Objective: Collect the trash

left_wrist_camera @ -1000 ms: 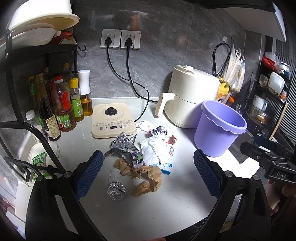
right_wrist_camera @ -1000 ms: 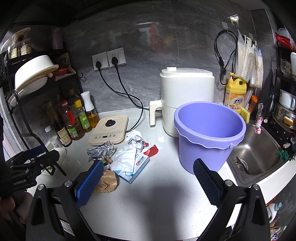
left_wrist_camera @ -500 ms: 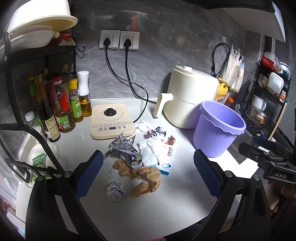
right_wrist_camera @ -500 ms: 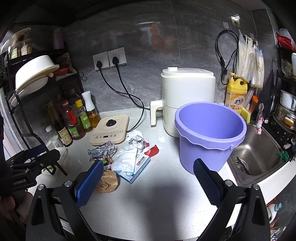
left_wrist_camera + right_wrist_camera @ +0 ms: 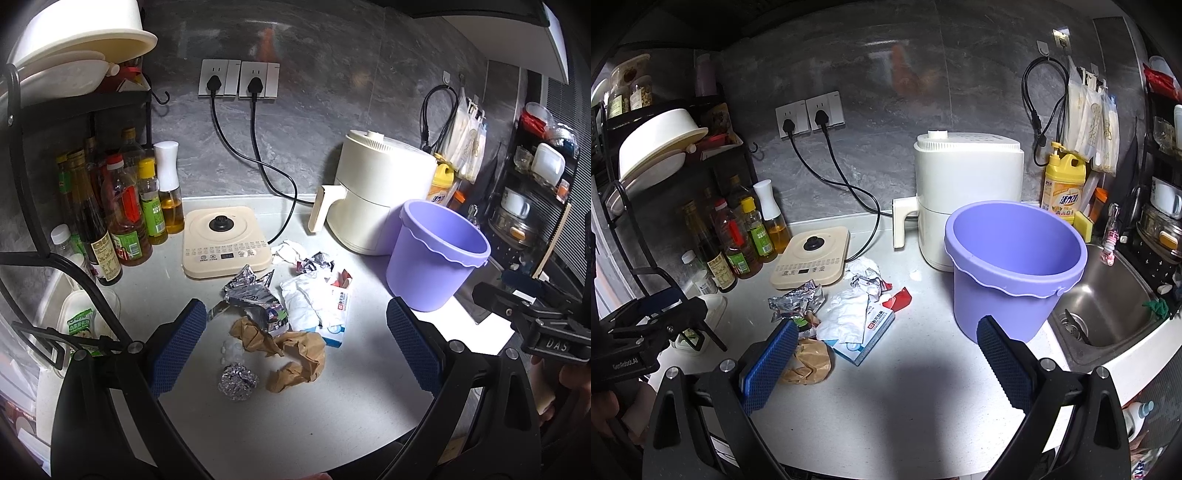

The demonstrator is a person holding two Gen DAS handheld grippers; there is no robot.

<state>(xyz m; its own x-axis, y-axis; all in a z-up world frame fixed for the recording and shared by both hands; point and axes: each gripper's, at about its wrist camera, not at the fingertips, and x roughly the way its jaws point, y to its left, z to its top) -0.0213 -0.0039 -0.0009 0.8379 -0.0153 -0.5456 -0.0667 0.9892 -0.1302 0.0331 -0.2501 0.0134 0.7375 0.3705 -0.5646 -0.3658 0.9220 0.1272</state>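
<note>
Trash lies in a heap on the white counter: a foil ball (image 5: 237,380), crumpled brown paper (image 5: 295,354), a torn silver wrapper (image 5: 251,295), white tissue (image 5: 301,297) and a small blue-and-white box (image 5: 338,314). A purple bucket (image 5: 437,254) stands right of the heap with nothing visible inside. My left gripper (image 5: 293,349) hangs open above the brown paper, holding nothing. My right gripper (image 5: 886,363) is open over bare counter between the box (image 5: 866,334) and the bucket (image 5: 1015,269), with the brown paper (image 5: 809,362) by its left finger.
A cream induction cooker (image 5: 225,242) and a white air fryer (image 5: 380,199) stand behind the heap. Sauce bottles (image 5: 125,221) and a dish rack (image 5: 22,206) fill the left side. A steel sink (image 5: 1108,306) lies right of the bucket.
Both grippers have drifted only slightly; the trash and the bucket have not moved.
</note>
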